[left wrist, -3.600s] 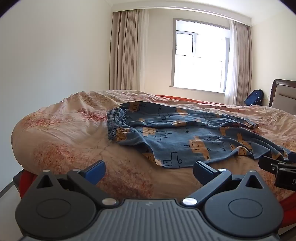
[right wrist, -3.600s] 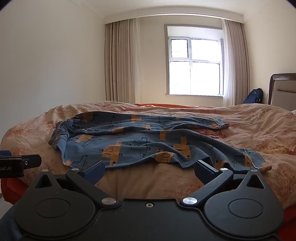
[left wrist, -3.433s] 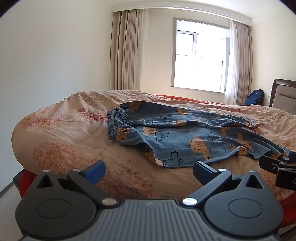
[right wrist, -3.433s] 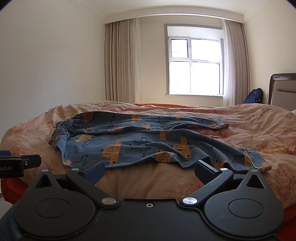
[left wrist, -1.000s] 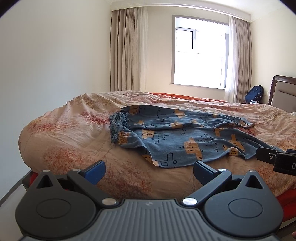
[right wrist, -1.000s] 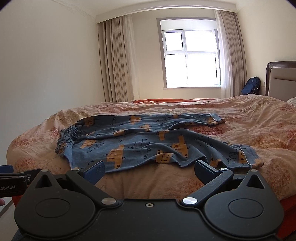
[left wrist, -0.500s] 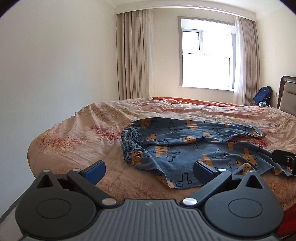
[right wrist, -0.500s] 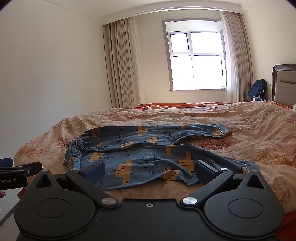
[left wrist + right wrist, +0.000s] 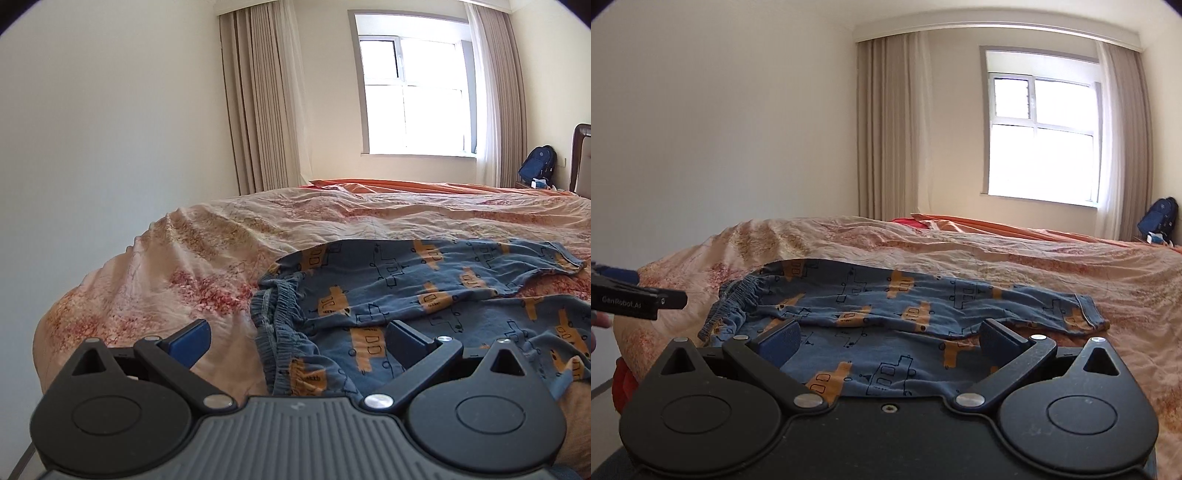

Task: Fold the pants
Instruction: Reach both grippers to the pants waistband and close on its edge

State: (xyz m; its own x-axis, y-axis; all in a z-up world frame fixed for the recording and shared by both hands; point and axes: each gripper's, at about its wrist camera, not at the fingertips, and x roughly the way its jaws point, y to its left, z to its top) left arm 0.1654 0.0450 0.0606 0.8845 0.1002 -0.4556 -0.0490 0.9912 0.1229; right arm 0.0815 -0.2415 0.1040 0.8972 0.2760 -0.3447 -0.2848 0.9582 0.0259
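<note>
Blue pants with orange truck prints (image 9: 406,291) lie spread and crumpled on the bed, waistband to the left, legs running right. They also show in the right wrist view (image 9: 886,306). My left gripper (image 9: 297,338) is open and empty, just above the waistband (image 9: 273,314). My right gripper (image 9: 888,338) is open and empty, over the near leg of the pants. The left gripper's tip (image 9: 635,295) shows at the left edge of the right wrist view.
The bed has a peach floral cover (image 9: 192,266) with its rounded corner at the left. A wall and curtains (image 9: 266,96) stand behind, with a bright window (image 9: 413,99). A blue backpack (image 9: 537,166) sits by the headboard at far right.
Both grippers have moved forward and closer over the pants. The left one now sits above the waistband, the right one above the near leg. Both stay open.
</note>
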